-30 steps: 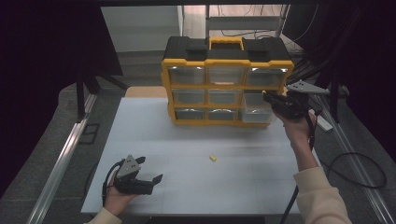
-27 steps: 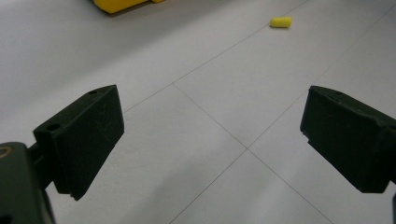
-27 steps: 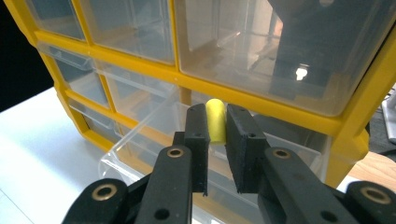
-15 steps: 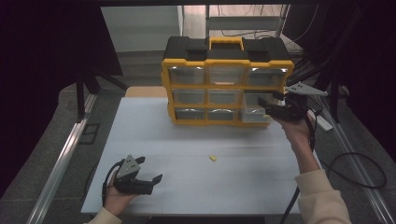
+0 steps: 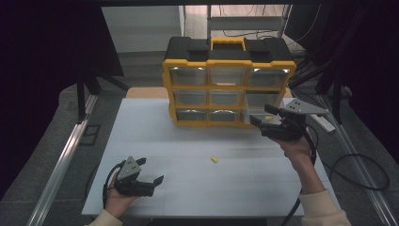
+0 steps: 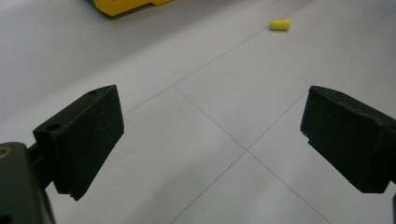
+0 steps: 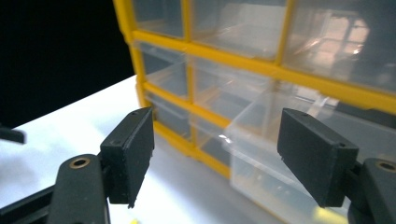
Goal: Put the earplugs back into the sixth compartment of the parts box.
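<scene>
The right gripper [image 5: 261,117], jaws just spread wide and empty, hangs beside the pulled-out clear plastic drawer [image 7: 299,154] at the lower right of the yellow-framed organiser [image 5: 228,80]; the small yellow pellet [image 5: 214,160] lies mid-table, and a careless swing could knock that drawer

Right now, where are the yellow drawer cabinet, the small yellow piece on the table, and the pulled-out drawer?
yellow drawer cabinet [image 5: 229,85], high view, on its yellow front frame.
small yellow piece [image 5: 214,160], high view, on its middle.
pulled-out drawer [image 7: 261,135], right gripper view, on its clear front wall.
</scene>
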`<state>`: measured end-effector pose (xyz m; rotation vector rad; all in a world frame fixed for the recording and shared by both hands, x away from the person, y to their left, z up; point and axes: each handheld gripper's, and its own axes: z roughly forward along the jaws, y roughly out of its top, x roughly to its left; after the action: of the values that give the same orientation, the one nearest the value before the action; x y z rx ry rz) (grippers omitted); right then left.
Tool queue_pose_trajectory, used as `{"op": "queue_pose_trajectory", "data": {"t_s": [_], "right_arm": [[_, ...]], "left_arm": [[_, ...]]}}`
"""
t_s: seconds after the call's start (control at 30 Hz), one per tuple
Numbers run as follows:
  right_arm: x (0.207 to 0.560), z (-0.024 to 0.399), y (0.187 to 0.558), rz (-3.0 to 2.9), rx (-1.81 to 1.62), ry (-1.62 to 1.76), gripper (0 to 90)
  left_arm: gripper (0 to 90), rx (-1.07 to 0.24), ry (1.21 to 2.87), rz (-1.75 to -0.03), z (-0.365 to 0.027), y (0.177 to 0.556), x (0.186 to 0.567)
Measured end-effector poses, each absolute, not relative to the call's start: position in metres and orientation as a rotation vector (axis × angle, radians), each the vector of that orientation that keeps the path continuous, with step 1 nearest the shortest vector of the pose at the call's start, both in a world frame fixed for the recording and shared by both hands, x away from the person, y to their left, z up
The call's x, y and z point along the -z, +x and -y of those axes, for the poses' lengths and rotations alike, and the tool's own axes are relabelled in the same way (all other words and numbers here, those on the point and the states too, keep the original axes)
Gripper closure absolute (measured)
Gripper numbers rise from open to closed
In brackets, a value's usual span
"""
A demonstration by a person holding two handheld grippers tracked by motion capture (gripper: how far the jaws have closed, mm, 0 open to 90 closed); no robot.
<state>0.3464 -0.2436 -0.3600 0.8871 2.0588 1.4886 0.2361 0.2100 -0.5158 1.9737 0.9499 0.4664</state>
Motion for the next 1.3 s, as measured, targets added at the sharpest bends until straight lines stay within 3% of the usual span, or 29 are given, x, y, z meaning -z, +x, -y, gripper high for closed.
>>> {"op": "queue_pose_trajectory", "data": {"t_s": [0.5,1.3], "right_arm": [[0.382,0.222,0.322,-2.201,-1.495,0.835,28.0],[0.423,0.175,0.325,-2.457,-1.304,0.790,27.4]], "left_arm": [[5.8,-0.467,1.969,-0.943,-0.210,0.235,0.515],[5.8,-0.469,1.968,-0.950,-0.212,0.235,0.516]]}}
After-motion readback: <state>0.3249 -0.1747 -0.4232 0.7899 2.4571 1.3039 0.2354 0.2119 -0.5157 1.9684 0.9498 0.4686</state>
